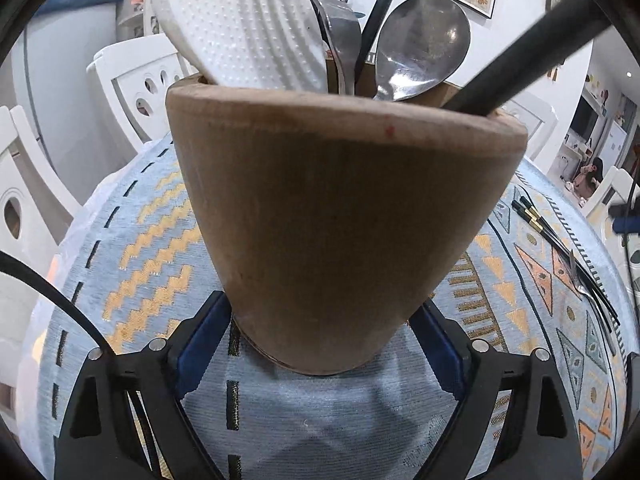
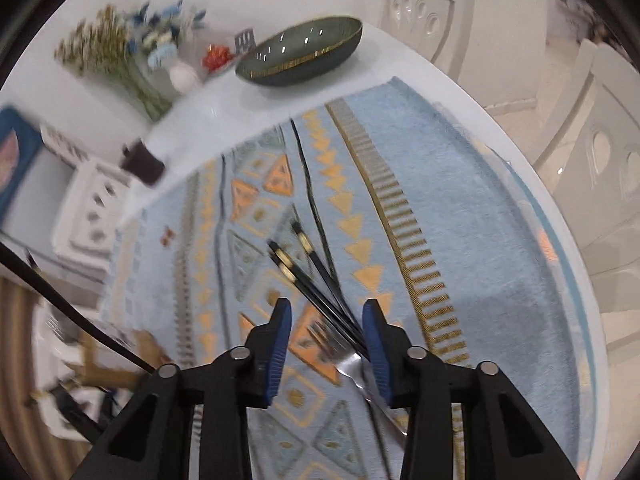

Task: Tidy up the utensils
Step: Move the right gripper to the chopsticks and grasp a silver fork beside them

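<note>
My left gripper [image 1: 322,316] is shut on a brown wooden utensil holder [image 1: 340,208], its blue pads pressed on both sides of the base. The holder stands on the cloth and contains a white rice paddle [image 1: 244,24], a steel spoon [image 1: 424,48], a fork and black chopsticks [image 1: 384,12]. My right gripper [image 2: 326,332] is open above the cloth, straddling several black chopsticks with gold bands [image 2: 316,272] and a steel fork [image 2: 352,364]. The same chopsticks [image 1: 560,248] and fork [image 1: 580,284] lie at the right in the left wrist view.
A blue patterned tablecloth [image 2: 460,220] covers a round white table. A dark bowl [image 2: 300,52], dried flowers [image 2: 120,52] and a small dark box [image 2: 142,164] sit at the far edge. White chairs [image 2: 428,8] surround the table.
</note>
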`<state>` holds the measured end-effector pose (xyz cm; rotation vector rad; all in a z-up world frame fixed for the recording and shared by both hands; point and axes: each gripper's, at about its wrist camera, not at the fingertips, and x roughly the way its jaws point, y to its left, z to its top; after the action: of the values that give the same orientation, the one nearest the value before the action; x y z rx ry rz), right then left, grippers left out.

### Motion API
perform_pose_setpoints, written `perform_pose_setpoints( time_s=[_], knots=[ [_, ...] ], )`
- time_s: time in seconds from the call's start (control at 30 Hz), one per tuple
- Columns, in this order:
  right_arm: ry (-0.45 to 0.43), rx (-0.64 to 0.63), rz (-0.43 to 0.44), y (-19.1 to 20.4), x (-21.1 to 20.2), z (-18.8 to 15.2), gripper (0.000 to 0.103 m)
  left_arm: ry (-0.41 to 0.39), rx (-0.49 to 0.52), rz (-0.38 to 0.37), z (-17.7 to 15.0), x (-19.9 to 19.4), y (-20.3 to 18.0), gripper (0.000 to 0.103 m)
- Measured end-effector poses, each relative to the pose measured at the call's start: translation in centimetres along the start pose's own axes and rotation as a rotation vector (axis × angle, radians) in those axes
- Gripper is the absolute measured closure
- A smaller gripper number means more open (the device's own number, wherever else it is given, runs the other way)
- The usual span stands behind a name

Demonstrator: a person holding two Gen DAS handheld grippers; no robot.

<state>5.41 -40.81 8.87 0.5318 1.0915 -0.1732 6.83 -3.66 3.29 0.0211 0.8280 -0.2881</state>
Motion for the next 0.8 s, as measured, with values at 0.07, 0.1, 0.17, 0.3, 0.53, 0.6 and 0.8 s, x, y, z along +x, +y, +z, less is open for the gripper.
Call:
perform_pose_setpoints(
  time_s=[0.07,0.1,0.17,0.3,0.53,0.6,0.8],
  knots=[
    [0.051,-0.045,-0.006,0.1,0.8,-1.0,0.072,-0.001,-0.002,-0.002,0.1,0.0,0.1,0.014],
    [0.079,-0.064,-0.003,0.2,1.1,-1.6,0.072,-0.001,-0.002,-0.003,0.1,0.0,0.1,0.014],
    [0.16,-0.103,0.013,0.5,2.2,-2.7,0.072,-0.001,-0.003,-0.003,0.0,0.0,0.2,0.014],
    [0.243,-0.173,-0.057,0.8,4.1,-4.0,0.072,0.001,-0.006,-0.008,0.0,0.0,0.5,0.013],
    [0.311,-0.187,-0.128,-0.2,7.3,-3.6,0.072,0.006,-0.017,-0.022,-0.2,0.2,1.2,0.013],
    [0.318,-0.167,-0.128,-0.3,7.3,-3.3,0.072,0.011,-0.023,-0.03,-0.2,0.4,1.5,0.012],
    [0.331,-0.1,-0.083,0.1,6.7,-3.4,0.089,0.023,-0.043,-0.051,0.0,1.0,2.3,0.011]
  ],
)
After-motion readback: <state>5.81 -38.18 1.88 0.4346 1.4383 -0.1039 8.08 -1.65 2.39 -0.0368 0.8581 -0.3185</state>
